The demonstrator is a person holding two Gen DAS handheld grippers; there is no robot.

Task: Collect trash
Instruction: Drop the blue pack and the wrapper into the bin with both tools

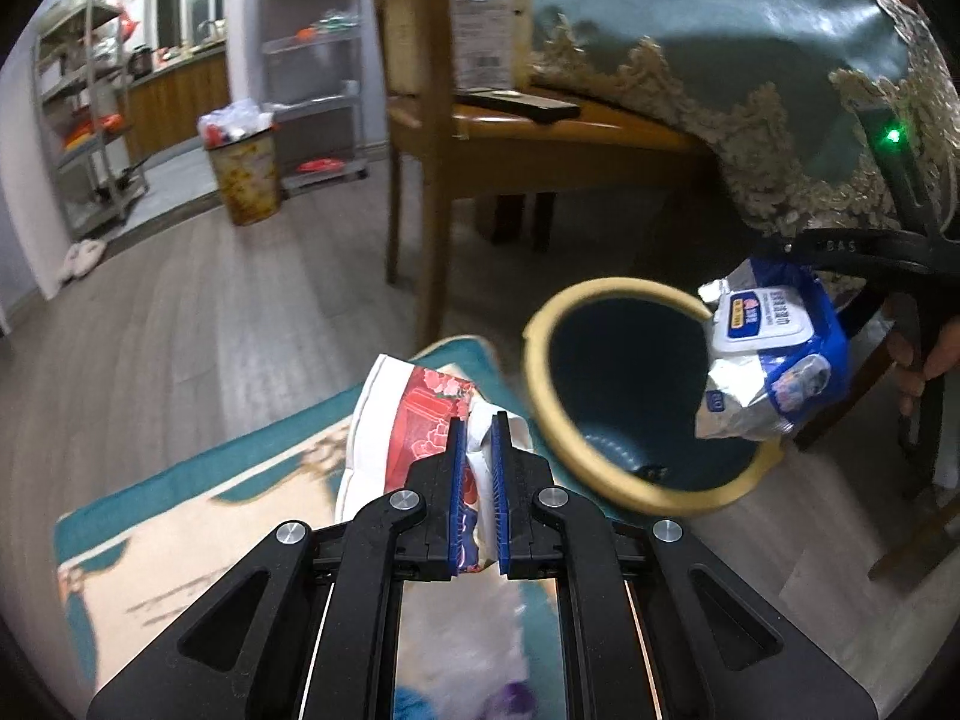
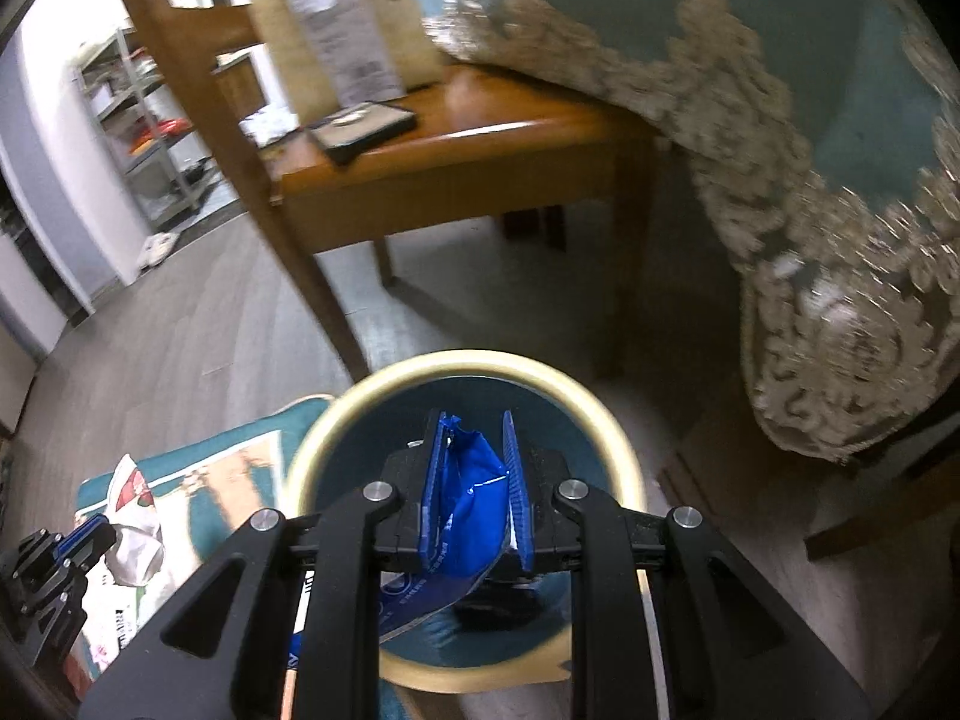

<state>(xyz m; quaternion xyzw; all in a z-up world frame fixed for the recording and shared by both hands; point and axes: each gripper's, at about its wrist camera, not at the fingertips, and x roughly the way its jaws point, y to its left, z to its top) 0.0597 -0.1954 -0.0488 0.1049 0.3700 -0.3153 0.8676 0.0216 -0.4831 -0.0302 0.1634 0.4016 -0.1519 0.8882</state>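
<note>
My left gripper (image 1: 478, 420) is shut on a red and white paper bag (image 1: 414, 420) held above a teal rug (image 1: 180, 498), just left of the bin. The bin (image 1: 636, 498) is round, dark teal inside with a cream rim, and stands on the floor. My right gripper (image 2: 477, 420) is shut on a blue wet-wipes pack (image 2: 471, 498) and holds it over the bin's opening (image 2: 336, 414). In the left wrist view the pack (image 1: 774, 360) hangs at the bin's right rim. The left gripper (image 2: 90, 534) with its bag (image 2: 135, 498) shows at the lower left of the right wrist view.
A wooden chair (image 1: 540, 138) with a dark remote (image 1: 516, 103) and a carton on its seat stands behind the bin. A teal tablecloth with a lace edge (image 1: 780, 132) hangs at the right. A full second bin (image 1: 246, 180) and metal shelves (image 1: 312, 60) stand far left.
</note>
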